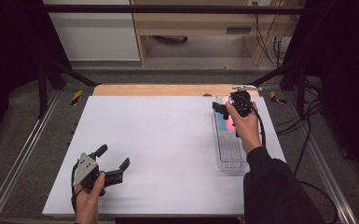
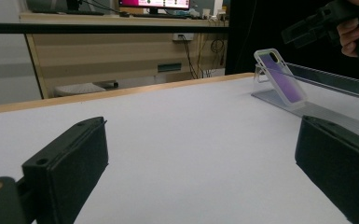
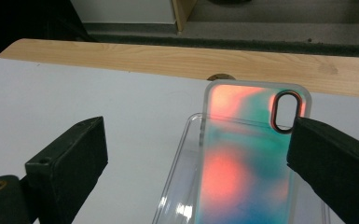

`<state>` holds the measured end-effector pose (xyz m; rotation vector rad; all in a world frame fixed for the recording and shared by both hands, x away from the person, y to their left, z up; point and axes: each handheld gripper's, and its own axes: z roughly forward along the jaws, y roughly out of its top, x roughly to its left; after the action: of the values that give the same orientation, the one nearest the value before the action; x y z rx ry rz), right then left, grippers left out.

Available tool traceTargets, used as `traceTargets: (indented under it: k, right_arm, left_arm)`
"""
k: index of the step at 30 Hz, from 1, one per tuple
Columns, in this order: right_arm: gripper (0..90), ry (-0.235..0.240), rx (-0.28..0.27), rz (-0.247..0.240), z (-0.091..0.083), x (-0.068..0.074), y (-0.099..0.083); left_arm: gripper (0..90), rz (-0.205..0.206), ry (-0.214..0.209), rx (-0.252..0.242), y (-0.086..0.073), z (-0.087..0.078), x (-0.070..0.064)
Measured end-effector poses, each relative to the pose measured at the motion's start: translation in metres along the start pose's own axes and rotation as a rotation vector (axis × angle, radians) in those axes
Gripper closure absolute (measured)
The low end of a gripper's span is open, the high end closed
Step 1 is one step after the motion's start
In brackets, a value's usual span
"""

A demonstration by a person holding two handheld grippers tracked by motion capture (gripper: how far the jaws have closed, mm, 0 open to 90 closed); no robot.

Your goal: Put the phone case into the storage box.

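Worktop: white sheet, centre of the high view.
Clear tray: right of centre.
Phone case: iridescent, leaning at the tray's far end.
Right gripper: above the case, fingers apart, nothing held.
Left gripper: lower left, fingers apart, idle.
Advice: probably a pickup; lower squarely, straddle the case's long edges, then close gently.
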<state>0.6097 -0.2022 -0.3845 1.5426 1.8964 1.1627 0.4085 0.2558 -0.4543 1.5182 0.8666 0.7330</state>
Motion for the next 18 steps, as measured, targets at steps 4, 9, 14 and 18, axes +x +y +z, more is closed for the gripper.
traceTargets:
  k: [4,9,14,18]
  right_arm:
    - [5.3,0.007,-0.013,-0.022,-0.004,0.009,0.001]
    - [5.2,0.016,-0.019,-0.043,-0.01,0.019,0.002]
    - [4.9,0.034,-0.022,-0.061,-0.016,0.027,0.003]
    - [4.8,0.048,-0.029,-0.074,-0.022,0.033,0.004]
  left_arm:
    - [2.1,0.0,0.001,0.001,0.0,0.0,0.0]
    - [1.6,-0.004,0.0,-0.004,0.0,0.0,-0.001]
    - [1.1,-0.004,-0.001,-0.005,0.0,0.0,-0.001]
    - [1.0,-0.004,-0.003,-0.006,0.0,0.0,-0.001]
